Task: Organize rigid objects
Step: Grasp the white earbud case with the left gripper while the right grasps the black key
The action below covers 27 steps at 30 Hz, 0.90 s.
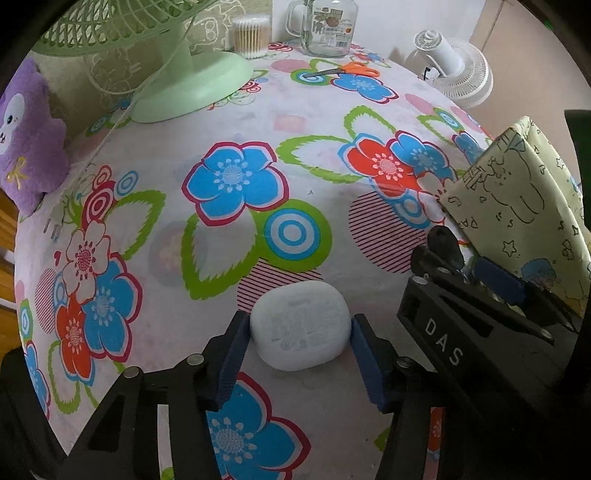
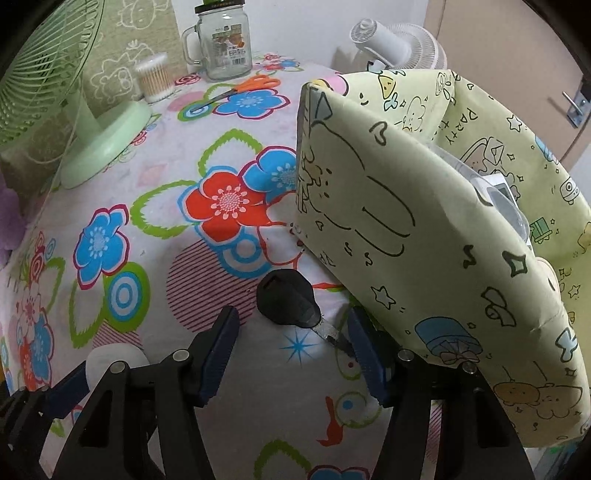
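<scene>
Left wrist view: left gripper [image 1: 300,347] low over the bench, fingers [image 1: 232,356] spread wide with a white rounded case [image 1: 300,328] lying flat on the cloth between them; left pad looks right against its side, right pad just beside it, contact can't be confirmed. Right of these fingers sits the right gripper's black body, marked DAS, angled toward the paper-wrapped box [image 1: 517,206].

Right wrist view: right gripper [image 2: 291,354] also low, fingers [image 2: 221,350] apart, nothing clamped. Black-headed key [image 2: 290,304] lies on the cloth just ahead, between the fingertips, its metal blade running toward the right finger; touching or not, can't tell. Just right of the right finger stands the box in yellow-green cartoon paper, open-topped, with white and clear plastic items inside, hard to make out. White case shows at the lower left edge of this view, behind the left gripper's arm.

Bench [image 1: 166,177] carries a white cloth with big blue, red and green flowers. Further ahead of the fingers, left: green desk fan [image 1: 184,92] on a round base and a purple plush bear [image 1: 26,136] at the far left edge. Far end: orange-handled scissors [image 1: 347,70], tub of cotton swabs [image 1: 250,36], glass mug jar [image 1: 328,27] by the wall. White fan [image 1: 458,70] beyond the bench's far right edge. Door with a metal handle [image 2: 576,103] at far right.
</scene>
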### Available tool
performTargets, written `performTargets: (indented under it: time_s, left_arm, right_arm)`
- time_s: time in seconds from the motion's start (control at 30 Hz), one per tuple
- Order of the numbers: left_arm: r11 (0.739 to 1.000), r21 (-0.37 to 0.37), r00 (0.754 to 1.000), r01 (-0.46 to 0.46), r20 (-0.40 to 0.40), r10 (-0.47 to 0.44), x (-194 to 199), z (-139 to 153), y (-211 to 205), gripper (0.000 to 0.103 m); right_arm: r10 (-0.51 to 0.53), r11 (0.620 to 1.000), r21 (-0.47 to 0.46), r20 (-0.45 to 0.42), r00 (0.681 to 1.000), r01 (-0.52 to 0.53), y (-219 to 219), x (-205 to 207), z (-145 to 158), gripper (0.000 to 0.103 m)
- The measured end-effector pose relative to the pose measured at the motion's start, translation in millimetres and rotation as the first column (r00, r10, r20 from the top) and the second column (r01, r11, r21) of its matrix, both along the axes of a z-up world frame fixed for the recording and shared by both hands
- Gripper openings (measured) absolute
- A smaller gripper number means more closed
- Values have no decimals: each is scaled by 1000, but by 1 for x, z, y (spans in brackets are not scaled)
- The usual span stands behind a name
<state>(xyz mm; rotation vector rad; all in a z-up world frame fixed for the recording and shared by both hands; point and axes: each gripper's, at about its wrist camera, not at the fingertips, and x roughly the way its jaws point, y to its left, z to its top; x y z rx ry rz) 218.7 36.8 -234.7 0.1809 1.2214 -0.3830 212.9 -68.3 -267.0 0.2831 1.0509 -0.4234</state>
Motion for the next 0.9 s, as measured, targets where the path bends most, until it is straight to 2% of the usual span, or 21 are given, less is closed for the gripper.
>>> performTargets:
  time_s: [0.23,0.47,0.57,0.9]
  left_arm:
    - [1000,19,1000,-15,10,14,0,1,2,57]
    - [997,38,998,-64,3,64,3,2,14,57]
    - [997,45,998,-70,5,70,3,2,16,57]
    - [994,36,995,-100,5,100,-4,4,21,57]
  right_arm:
    - [-8,1000,-7,6,1000,8,1,3,-1,62]
    - [104,995,-11,6,995,-104,5,9,2,38]
    - [126,992,-16,0,992,-126,6,9,3,32]
    - [164,986,-28,-15,986,-164,8,-1,4,29]
